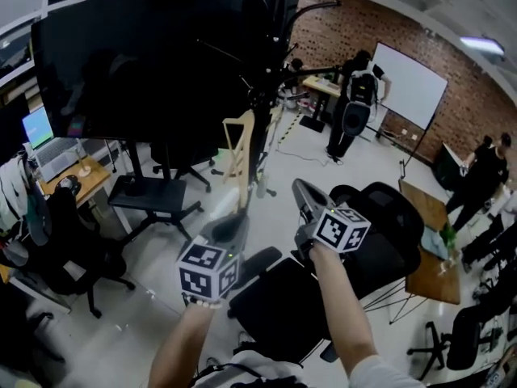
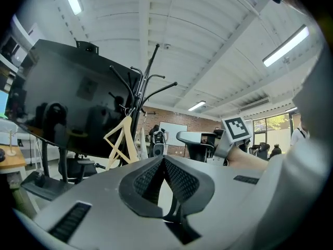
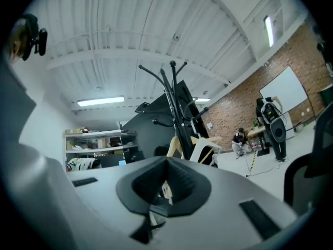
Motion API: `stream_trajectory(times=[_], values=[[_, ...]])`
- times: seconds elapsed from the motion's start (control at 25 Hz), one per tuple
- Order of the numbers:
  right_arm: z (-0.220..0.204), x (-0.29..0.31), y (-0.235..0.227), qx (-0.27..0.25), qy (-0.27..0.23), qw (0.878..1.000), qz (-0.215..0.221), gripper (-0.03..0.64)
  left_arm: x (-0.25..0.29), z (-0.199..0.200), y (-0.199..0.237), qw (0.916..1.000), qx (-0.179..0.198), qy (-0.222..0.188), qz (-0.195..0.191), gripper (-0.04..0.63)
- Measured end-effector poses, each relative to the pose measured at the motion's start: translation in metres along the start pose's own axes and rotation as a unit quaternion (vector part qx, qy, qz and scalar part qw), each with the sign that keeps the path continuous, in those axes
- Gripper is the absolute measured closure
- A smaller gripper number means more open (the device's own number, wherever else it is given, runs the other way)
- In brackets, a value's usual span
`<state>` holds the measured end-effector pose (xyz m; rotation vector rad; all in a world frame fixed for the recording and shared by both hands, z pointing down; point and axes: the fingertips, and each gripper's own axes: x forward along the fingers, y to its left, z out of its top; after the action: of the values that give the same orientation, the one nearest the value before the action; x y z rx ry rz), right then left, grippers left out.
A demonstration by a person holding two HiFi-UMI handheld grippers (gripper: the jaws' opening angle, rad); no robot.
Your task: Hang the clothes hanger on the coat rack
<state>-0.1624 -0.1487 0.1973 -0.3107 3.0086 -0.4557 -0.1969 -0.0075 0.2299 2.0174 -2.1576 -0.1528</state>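
The wooden clothes hanger point(image 2: 122, 142) hangs on the black coat rack point(image 2: 143, 90), its hook up among the lower arms just beside the pole. Neither tool has hold of it. The left gripper point(image 1: 229, 231) has its fingers point(image 2: 179, 178) pressed together on nothing. The right gripper point(image 1: 309, 203) is clenched and empty as well, and both are well short of the rack, over the black office chair point(image 1: 380, 225).

The trouble I'd watch for is the seat of the hook. I can't make out how far it sits over the arm, so it may be only lightly caught. The triangle doesn't hang square either. A nudge to the pole, or a swing of the hanger itself, could let the hook slide along the arm and drop off. If either gripper goes back in to straighten it, closed fingers would push the wood, not take it, and might tip it loose.

The hook points up toward the rack arm and the body hangs below it. Its long axis, the shoulder bar, slopes in the left gripper view, with one end lower than the other. In the head view it is seen nearly edge-on in front of the large black screen point(image 1: 145, 63).
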Motion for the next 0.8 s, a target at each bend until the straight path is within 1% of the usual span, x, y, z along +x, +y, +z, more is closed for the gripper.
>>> stream_trajectory(times=[0.12,0.24,0.32,0.48,0.64,0.72,0.8], values=[[-0.019,-0.023,0.023,-0.021,0.008,1.0,0.002,0.611,-0.011,-0.014,0.0,0.9999,-0.015,-0.002,0.001,0.604],[-0.047,-0.047,0.046,-0.003,0.017,1.0,0.022,0.611,-0.023,-0.034,-0.003,0.9994,-0.034,0.004,-0.002,0.604],[-0.067,-0.059,0.058,-0.005,0.031,0.999,0.023,0.611,-0.03,-0.044,-0.002,0.9992,-0.04,0.007,0.002,0.604],[-0.108,-0.087,0.073,-0.03,0.068,0.997,0.017,0.611,-0.053,-0.071,-0.002,0.9981,-0.05,0.021,0.028,0.604],[-0.128,-0.116,0.077,-0.045,0.088,0.995,0.025,0.611,-0.072,-0.096,-0.013,0.9964,-0.057,0.032,0.054,0.604],[-0.137,-0.131,0.075,-0.043,0.097,0.994,0.031,0.611,-0.077,-0.108,-0.022,0.9953,-0.058,0.035,0.069,0.604],[-0.147,-0.147,0.07,-0.024,0.105,0.993,0.041,0.611,-0.08,-0.124,-0.035,0.9931,-0.068,0.043,0.086,0.604]])
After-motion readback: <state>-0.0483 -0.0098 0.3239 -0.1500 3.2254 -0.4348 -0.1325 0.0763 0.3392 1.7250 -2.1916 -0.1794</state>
